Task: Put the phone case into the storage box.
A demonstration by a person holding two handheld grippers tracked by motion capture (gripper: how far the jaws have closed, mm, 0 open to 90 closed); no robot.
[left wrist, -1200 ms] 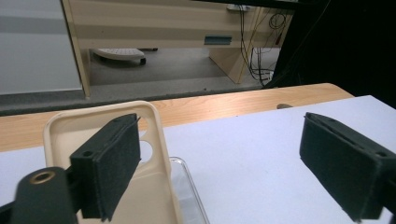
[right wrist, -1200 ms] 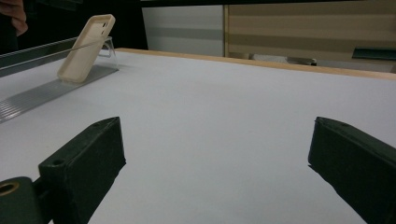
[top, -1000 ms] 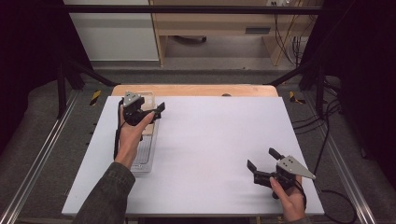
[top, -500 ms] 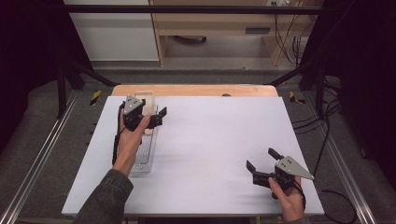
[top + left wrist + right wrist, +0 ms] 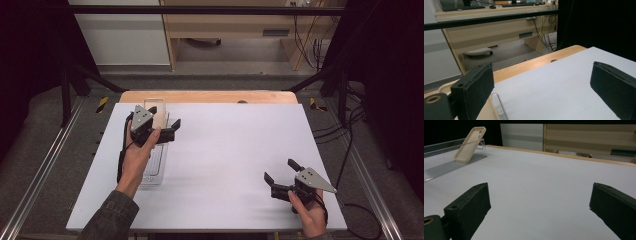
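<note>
High view: left gripper (image 5: 167,131), jaws apart, empty, just beside phone case (image 5: 159,116) leaning in clear rack (image 5: 152,170).

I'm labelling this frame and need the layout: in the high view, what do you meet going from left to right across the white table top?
Clear rack with the beige phone case at its far end → left claw → bare white table top → right claw.

The white surface (image 5: 225,160) carries a clear rack (image 5: 152,167) at 9 o'clock; a beige phone case (image 5: 470,143) leans in its far end.
</note>
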